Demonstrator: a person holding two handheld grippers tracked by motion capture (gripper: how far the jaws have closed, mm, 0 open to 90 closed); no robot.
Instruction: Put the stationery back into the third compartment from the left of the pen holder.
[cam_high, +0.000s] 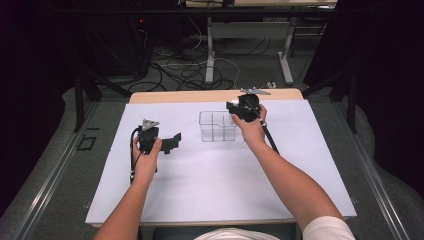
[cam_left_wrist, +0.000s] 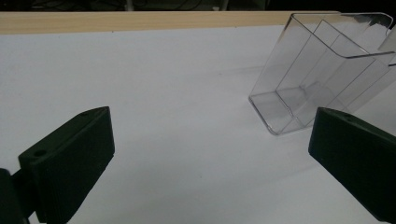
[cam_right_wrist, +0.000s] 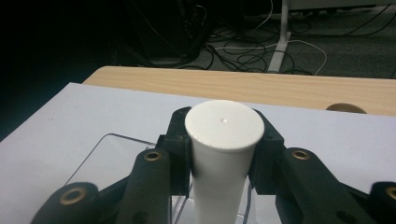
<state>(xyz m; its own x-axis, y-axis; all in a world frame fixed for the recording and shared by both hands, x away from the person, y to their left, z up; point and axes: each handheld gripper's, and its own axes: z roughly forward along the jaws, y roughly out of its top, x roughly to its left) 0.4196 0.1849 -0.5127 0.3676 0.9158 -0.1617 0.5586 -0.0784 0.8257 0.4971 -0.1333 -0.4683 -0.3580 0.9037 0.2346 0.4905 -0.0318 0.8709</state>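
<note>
A clear plastic container (cam_high: 217, 126) with inner dividers stands on the white table sheet (cam_high: 215, 175), a little behind its middle. My right gripper (cam_high: 234, 107) hovers at the container's right rear corner, shut on an upright white cylinder (cam_right_wrist: 223, 140) whose flat top rises above the jaws. The container's rim (cam_right_wrist: 107, 144) lies just below the right gripper (cam_right_wrist: 223, 135). My left gripper (cam_high: 172, 141) hangs low over the sheet left of the container, open. In the left gripper view its jaws (cam_left_wrist: 210, 158) stand wide apart with nothing between them, and the container (cam_left_wrist: 322, 70) is ahead to the right.
The table's wooden edge (cam_high: 200, 95) runs along the far side. Beyond it the floor holds tangled cables (cam_high: 185, 70) and the white legs of another table (cam_high: 210, 60). Bare white sheet spreads in front of and beside the container.
</note>
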